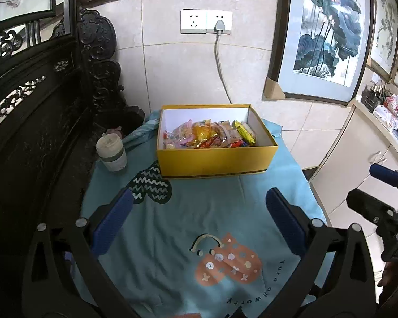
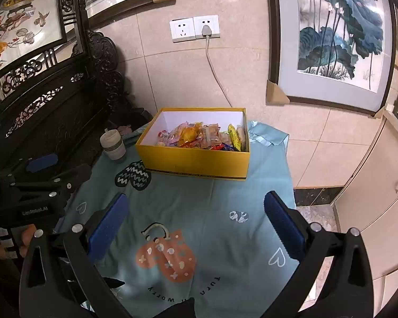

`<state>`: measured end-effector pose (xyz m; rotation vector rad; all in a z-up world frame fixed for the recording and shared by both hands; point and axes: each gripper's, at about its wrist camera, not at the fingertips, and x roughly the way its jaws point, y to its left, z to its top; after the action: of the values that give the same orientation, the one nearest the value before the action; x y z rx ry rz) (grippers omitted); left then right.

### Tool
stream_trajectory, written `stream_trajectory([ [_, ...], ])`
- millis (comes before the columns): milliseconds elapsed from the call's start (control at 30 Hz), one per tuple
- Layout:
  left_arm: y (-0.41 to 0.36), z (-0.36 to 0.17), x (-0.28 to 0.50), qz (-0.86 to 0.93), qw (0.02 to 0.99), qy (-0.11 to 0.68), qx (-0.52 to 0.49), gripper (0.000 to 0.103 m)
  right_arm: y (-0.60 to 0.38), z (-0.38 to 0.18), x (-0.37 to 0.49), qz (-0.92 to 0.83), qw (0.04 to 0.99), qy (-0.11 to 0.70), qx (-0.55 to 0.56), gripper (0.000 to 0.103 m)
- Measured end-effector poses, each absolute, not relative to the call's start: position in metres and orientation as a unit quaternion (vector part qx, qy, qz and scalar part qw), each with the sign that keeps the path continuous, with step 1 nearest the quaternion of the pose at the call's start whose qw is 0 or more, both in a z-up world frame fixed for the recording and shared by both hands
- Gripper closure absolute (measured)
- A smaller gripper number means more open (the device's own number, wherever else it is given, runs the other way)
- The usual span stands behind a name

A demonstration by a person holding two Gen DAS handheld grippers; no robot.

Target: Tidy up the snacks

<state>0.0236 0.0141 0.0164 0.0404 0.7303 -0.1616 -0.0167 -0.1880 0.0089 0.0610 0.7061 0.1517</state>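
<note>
A yellow open box (image 1: 215, 160) (image 2: 193, 165) stands at the far side of the table on a light blue printed cloth (image 1: 188, 212) (image 2: 199, 206). It holds several wrapped snacks (image 1: 209, 135) (image 2: 201, 137). My left gripper (image 1: 199, 206) is open and empty, hovering over the cloth short of the box. My right gripper (image 2: 196, 212) is open and empty too, also short of the box. The right gripper shows at the right edge of the left wrist view (image 1: 382, 193); the left gripper shows at the left of the right wrist view (image 2: 39, 177).
A lidded beige cup (image 1: 111, 153) (image 2: 113, 145) stands left of the box. A dark carved wooden screen (image 1: 39, 106) borders the table's left. A grey cable (image 1: 220, 66) hangs from a wall socket behind the box. White cabinets (image 2: 371, 198) stand on the right.
</note>
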Motion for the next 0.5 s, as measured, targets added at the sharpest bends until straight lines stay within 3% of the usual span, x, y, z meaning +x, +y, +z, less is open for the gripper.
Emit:
stream_trajectory([
  [500,0.0134,0.0181,0.0243,-0.049,0.934,0.353,0.03,0.002,-0.1906,0.0117,-0.0177,0.068,0.937,0.341,0.03,0.001],
])
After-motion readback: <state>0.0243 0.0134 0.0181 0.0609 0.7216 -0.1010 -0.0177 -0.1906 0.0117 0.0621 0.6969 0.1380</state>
